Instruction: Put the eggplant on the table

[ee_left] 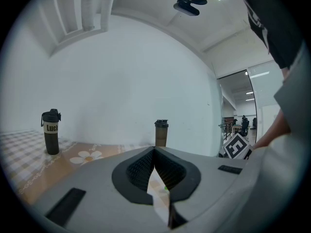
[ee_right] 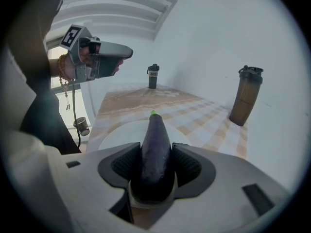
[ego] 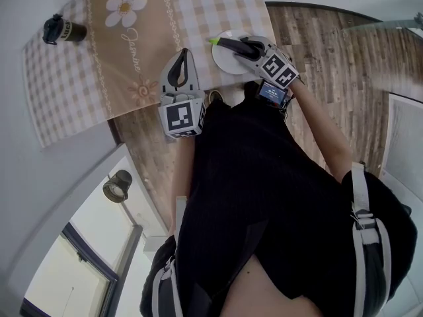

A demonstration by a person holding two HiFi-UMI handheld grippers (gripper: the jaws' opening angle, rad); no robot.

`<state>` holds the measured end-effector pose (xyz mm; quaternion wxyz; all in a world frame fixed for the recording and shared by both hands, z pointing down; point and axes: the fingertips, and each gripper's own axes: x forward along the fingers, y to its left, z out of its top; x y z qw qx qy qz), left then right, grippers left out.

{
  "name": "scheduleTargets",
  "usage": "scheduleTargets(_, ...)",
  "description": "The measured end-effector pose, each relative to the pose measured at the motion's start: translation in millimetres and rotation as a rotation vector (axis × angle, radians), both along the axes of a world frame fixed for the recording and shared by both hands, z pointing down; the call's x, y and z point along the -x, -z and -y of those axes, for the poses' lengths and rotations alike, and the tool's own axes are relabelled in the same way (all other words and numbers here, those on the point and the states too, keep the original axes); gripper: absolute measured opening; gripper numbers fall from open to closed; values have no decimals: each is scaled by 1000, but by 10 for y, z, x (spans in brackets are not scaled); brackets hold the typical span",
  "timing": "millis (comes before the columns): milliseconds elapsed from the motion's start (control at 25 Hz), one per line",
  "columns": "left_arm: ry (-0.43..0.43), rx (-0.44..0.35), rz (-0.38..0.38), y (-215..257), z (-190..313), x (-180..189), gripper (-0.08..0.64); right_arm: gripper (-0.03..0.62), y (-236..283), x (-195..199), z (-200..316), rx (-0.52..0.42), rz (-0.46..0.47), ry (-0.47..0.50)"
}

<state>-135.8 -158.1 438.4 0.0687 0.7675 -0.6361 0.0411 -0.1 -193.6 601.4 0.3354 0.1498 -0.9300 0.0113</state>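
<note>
Grips eggplant [ee_right: 155, 132] between jaws of right gripper [ee_right: 155, 169] over white plate [ee_right: 115, 136] on checked tablecloth [ego: 132, 51]; holds left gripper [ee_left: 154, 152] nearby, jaw tips pressed together.

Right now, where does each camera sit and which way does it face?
Head view: on the person's head, looking steeply down on the checked tablecloth, left gripper, right gripper; black top and right arm show.
Left gripper view: on the left gripper, jaws together, facing across the tablecloth to a white wall; black top at upper right.
Right gripper view: on the right gripper, shut on the eggplant over the white plate; the left hand shows.
Shared: both gripper views show the dark bottle and brown shaker.
</note>
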Motion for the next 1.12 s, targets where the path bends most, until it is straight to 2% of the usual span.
scheduleTargets(1120, -15, 4, 3, -28, -47, 27, 2, 230, 148, 74, -14, -17, 15, -13)
